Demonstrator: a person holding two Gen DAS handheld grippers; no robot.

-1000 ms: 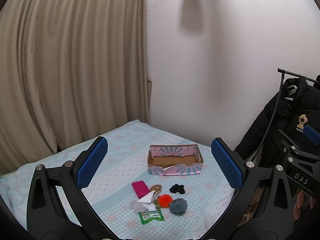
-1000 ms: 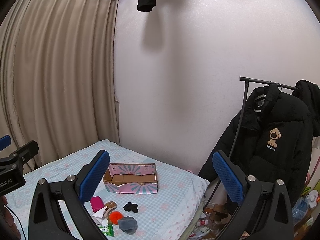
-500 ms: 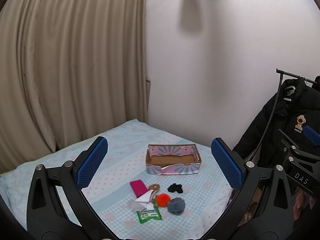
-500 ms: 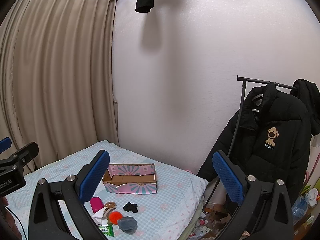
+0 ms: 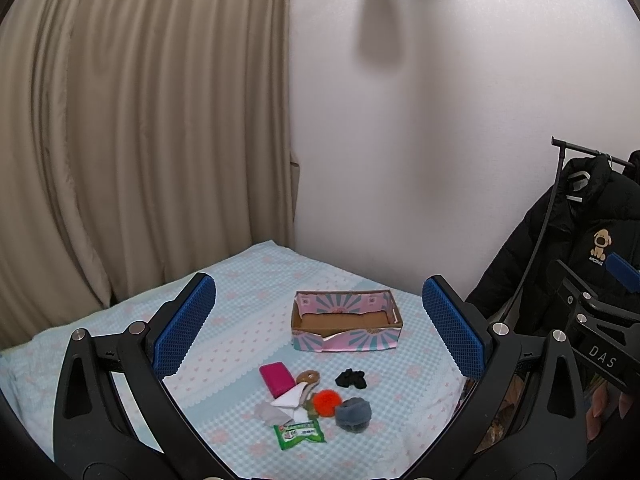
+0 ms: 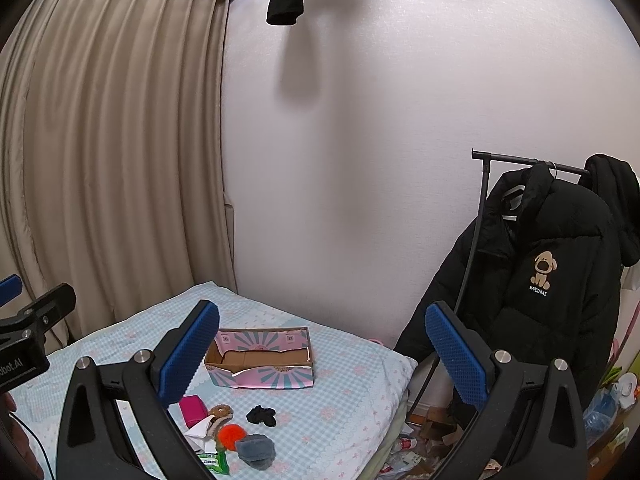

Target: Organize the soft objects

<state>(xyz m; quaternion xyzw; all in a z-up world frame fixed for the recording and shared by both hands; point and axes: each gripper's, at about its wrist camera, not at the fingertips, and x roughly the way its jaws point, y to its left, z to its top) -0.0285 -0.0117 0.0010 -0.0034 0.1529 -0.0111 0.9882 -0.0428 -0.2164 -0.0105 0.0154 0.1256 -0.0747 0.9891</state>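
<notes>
An open pink-and-teal cardboard box (image 5: 346,326) stands on the light blue bed (image 5: 240,304). In front of it lies a cluster: a magenta pouch (image 5: 275,379), a black scrunchie (image 5: 351,379), an orange pompom (image 5: 326,401), a grey soft ball (image 5: 353,420), a green packet (image 5: 299,434), white paper (image 5: 289,399) and a brown ring (image 5: 308,377). My left gripper (image 5: 320,332) is open and empty, well above and short of them. My right gripper (image 6: 322,356) is open and empty; the box (image 6: 260,360) and cluster (image 6: 228,436) show at its lower left.
A beige curtain (image 5: 140,140) hangs behind the bed's left side, a white wall (image 5: 420,140) behind the box. A clothes rack with a black jacket (image 6: 544,300) stands right of the bed. Clutter lies on the floor (image 6: 420,440) by the bed's right edge.
Both views have shifted slightly; the box and the cluster sit a little lower-left in the left wrist view. Nothing on the bed has moved. Both grippers stay open.
</notes>
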